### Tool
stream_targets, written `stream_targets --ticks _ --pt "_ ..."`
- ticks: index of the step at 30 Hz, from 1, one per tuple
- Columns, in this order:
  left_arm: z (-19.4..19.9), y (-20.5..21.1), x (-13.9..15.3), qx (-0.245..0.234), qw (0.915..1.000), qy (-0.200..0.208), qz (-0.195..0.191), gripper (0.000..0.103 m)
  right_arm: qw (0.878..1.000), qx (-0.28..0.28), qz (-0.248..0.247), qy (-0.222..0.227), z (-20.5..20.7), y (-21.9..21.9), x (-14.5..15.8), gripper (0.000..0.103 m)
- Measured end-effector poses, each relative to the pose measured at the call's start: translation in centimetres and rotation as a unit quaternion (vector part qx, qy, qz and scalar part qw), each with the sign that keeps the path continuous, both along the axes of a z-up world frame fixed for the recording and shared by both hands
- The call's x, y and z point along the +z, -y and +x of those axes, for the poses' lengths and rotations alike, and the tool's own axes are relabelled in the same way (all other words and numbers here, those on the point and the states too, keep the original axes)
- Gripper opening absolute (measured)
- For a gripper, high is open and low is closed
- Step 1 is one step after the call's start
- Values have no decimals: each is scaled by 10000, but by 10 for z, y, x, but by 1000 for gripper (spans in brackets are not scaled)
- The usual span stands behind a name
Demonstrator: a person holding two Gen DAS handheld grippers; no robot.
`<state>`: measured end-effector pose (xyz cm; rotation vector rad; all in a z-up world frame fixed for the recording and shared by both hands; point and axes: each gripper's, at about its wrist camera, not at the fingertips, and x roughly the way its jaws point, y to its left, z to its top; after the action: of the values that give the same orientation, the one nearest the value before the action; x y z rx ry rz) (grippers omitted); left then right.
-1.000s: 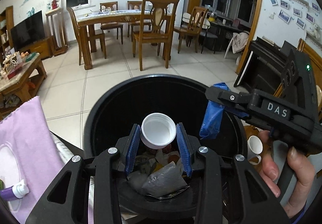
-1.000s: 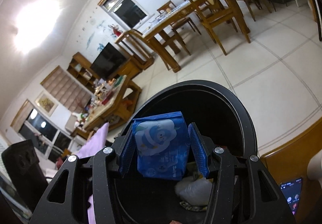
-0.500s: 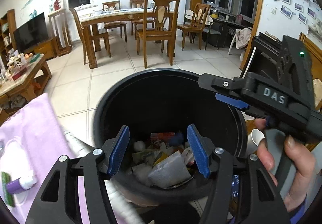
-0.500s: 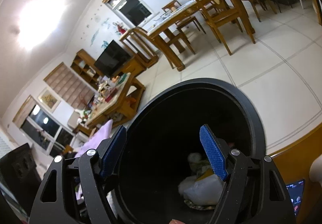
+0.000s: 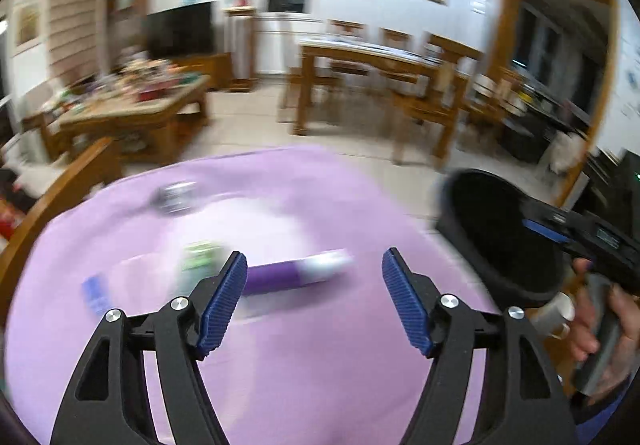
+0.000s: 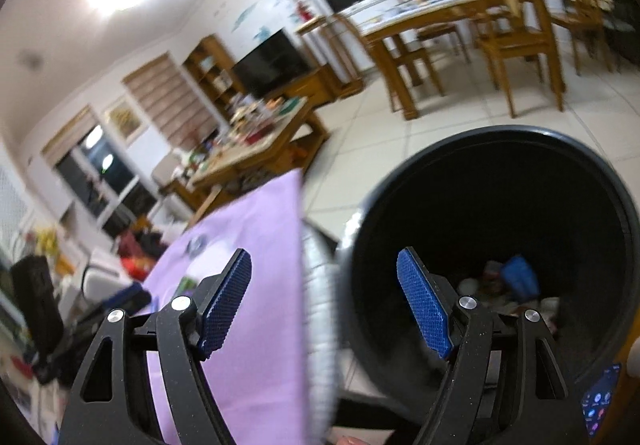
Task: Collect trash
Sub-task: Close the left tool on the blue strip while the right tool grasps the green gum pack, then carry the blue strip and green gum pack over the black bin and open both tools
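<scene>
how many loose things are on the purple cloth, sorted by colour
Judged from the blurred left wrist view, on the purple cloth:
purple and white: 1, a tube
green: 1, a small packet
blue: 1, a small flat piece
grey or silver: 1, a small item, too blurred to name
Total: 4

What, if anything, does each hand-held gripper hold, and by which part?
Nothing. The left hand-held gripper and the right hand-held gripper are both open and hold nothing.
</scene>
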<state>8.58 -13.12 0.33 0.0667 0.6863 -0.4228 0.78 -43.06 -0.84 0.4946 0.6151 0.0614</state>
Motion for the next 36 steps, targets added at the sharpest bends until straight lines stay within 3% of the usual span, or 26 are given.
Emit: stream_targets --ticks 4,7,9,13,18,20,23,27,31,34,36 --pt "24 -73 -11 879 9957 -300 -22 69 9985 499 -223 -105 22 -60 11 75" --pt "42 -106 -26 1195 9908 -631 -12 68 9937 990 -497 -149 45 -120 22 75" --pt "51 -119 -38 1251 9883 -871 16 68 9882 1334 -726 -210 63 -154 24 75" --pt "65 -136 -61 1208 9847 -1255 22 53 9741 1838 -1204 -540 107 -221 22 69" --pt "62 -138 -63 992 9897 -950 394 40 9532 2249 -1720 -1064 156 -289 -3 66" --pt "63 -140 -65 946 9907 -863 450 30 9467 2335 -1829 -1255 169 -305 -16 61" --pt "65 -156 -66 1021 9903 -914 211 14 9374 2328 -2098 -1521 183 -316 -36 60" --pt "72 -165 -68 1029 9894 -1012 -139 11 9263 2305 -2365 -1815 195 -323 -61 59" --pt "73 -166 -67 971 9899 -1023 -169 11 9183 2421 -2605 -1737 199 -338 -72 41" --pt "76 -168 -67 938 9896 -1055 -280 11 9201 2486 -2541 -1644 198 -343 -73 31" --pt "77 -169 -66 874 9899 -1053 -357 8 9238 2515 -2397 -1607 195 -342 -73 31"
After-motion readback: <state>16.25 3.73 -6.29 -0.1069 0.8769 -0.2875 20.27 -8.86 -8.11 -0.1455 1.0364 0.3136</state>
